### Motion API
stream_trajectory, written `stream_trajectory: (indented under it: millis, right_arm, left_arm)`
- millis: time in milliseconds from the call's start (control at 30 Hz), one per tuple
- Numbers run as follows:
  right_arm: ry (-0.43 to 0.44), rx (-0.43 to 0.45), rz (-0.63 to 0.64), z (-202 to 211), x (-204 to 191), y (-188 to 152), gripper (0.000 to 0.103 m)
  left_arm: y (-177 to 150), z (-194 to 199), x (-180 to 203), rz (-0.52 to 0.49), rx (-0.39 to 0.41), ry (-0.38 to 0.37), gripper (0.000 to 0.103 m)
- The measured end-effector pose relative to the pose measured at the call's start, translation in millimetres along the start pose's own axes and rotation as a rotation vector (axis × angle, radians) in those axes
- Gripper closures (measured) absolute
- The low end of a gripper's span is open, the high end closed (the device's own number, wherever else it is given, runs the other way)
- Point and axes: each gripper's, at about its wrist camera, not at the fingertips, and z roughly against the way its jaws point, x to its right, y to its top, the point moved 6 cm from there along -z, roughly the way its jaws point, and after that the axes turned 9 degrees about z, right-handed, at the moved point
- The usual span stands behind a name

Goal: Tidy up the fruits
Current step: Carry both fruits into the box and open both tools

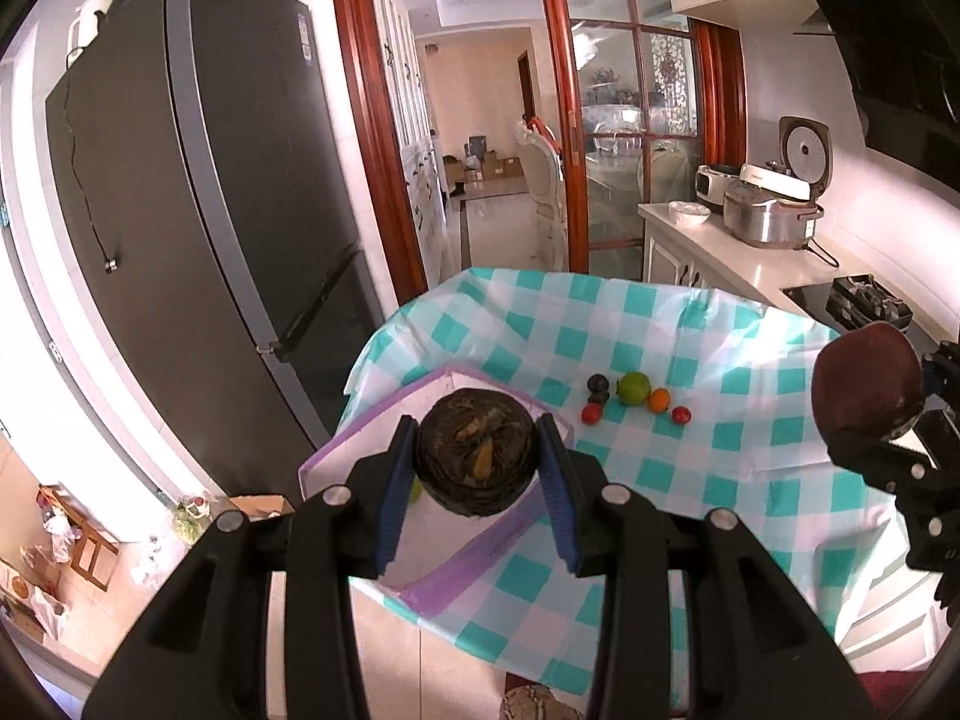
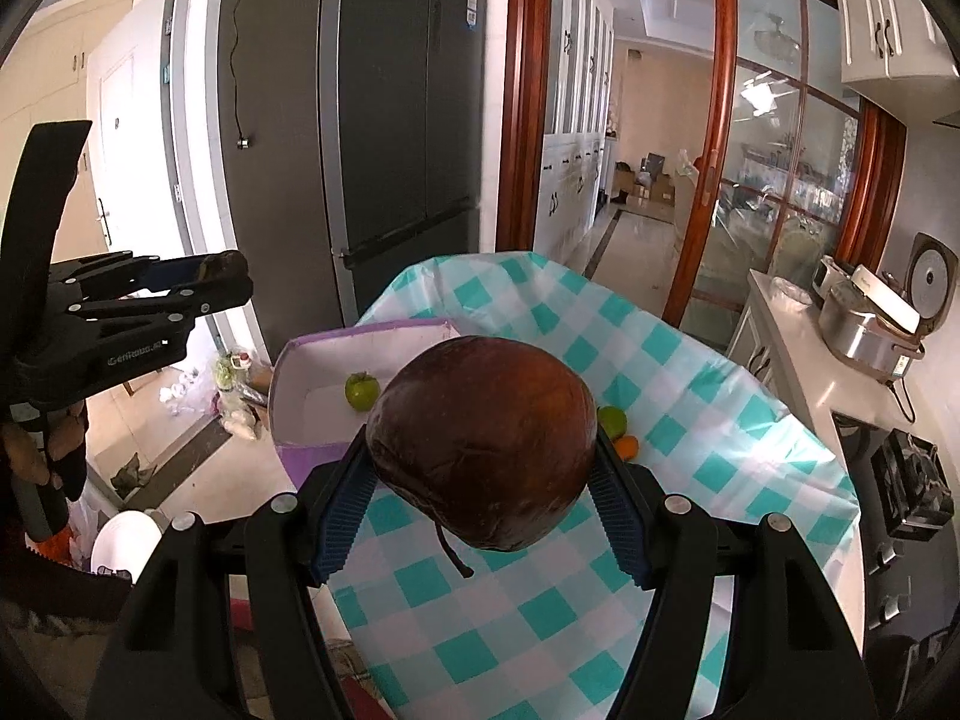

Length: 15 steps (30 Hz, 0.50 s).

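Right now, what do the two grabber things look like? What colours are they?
Both are black plastic claws with round silver bolts at the joints. The left gripper has ribbed blue pads inside its two fingers, and the right gripper has the same blue pads. Small grey lettering runs along the left one's side, too blurry to read.

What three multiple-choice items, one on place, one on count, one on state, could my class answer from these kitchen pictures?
1. Where is the green apple?
A. inside the purple box
B. on the counter
C. on the floor

2. How many fruits lie on the checked cloth?
A. two
B. six
C. ten

3. What is the right gripper doing?
A. hanging open
B. gripping a big brown fruit
C. gripping a cup

Answers: A, it sits in the box; B, six lie clustered; B, both fingers press the fruit.
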Motion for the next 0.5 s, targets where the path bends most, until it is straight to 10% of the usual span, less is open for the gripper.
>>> stream_trajectory:
  millis: [500]
  right_arm:
    - [0.143, -0.234, -0.003, -140, -41, -7, 0.037]
  left_arm:
    - [-95, -159, -71, 0.176, -0.352, -0.037, 0.063]
